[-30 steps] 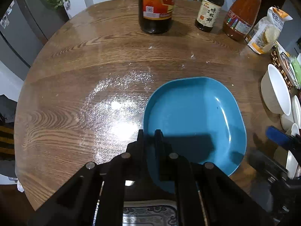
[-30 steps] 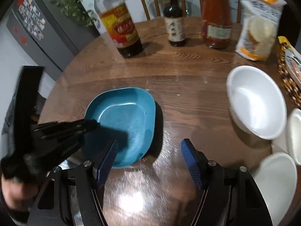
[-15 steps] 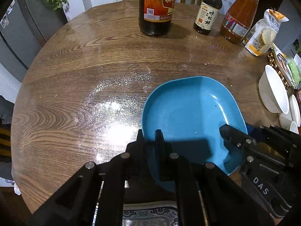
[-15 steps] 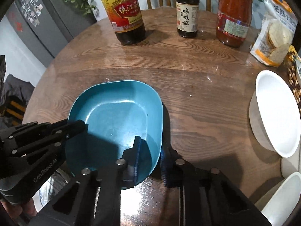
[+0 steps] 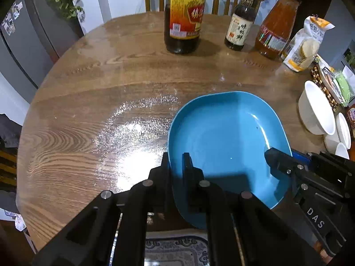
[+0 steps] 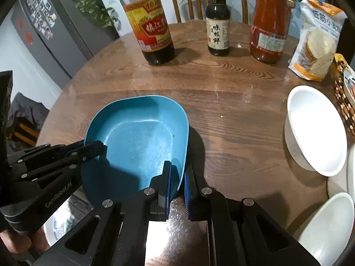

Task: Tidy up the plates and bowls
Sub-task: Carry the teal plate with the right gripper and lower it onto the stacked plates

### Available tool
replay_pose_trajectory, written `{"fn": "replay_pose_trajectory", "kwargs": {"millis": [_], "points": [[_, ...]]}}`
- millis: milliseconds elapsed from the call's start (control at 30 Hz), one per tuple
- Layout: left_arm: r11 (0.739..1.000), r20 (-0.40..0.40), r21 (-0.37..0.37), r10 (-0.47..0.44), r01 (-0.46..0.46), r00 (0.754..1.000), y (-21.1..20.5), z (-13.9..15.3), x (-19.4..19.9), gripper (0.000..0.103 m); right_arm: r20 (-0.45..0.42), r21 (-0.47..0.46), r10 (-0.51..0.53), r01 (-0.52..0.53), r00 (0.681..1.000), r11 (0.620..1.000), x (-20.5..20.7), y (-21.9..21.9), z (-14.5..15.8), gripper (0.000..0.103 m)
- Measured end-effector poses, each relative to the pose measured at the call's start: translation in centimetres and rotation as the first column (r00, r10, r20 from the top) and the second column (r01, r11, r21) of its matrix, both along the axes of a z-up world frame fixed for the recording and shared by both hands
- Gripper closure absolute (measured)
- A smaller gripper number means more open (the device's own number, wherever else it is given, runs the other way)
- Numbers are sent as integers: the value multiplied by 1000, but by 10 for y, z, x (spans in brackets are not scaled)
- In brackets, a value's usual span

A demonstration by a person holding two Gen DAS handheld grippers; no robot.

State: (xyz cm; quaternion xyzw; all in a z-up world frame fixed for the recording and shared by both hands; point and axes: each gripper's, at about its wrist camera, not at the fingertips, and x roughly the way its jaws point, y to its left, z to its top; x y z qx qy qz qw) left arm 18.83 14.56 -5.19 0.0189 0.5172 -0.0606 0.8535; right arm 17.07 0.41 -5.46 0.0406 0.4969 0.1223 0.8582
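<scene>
Right gripper (image 6: 177, 177), clamped on the near right rim of the blue plate (image 6: 142, 141), one finger inside the wall and one outside. Left gripper (image 5: 176, 168), clamped on the plate's opposite rim in the same manner; its fingers (image 6: 88, 150) also show in the right view. The plate sits near the front edge of the round table (image 5: 88, 88), held at two sides. White bowls (image 6: 315, 130) stand well apart at the table's right; three bottles (image 6: 150, 28) and a flour bag (image 6: 317, 42) line the far edge.

Step in hand, as judged: a two-handed lift of the plate toward the bowls. For a clean carry, both hands should rise together and at one level, so that the rim does not twist between the pads. The grips sit low on the near rim; the far side may sag, so a slow lift is advisable. Clearance over the bowls matters before lowering.
</scene>
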Motion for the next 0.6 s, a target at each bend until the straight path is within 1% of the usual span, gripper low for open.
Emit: {"fn": "replay_pose_trajectory", "kwargs": {"millis": [167, 300, 433, 600], "points": [[1000, 42, 2, 3, -3, 999, 1, 13, -14, 93, 26, 31, 8, -9, 1000, 999, -15, -3, 15, 91], [1000, 73, -8, 16, -16, 997, 4, 25, -28, 93, 50, 51, 27, -30, 998, 998, -34, -2, 27, 91], [1000, 106, 4, 21, -22, 994, 3, 36, -46, 93, 65, 53, 52, -55, 997, 997, -54, 2, 34, 91], [999, 120, 6, 49, -50, 992, 10, 40, -67, 93, 65, 70, 80, -85, 995, 994, -73, 7, 35, 91]]}}
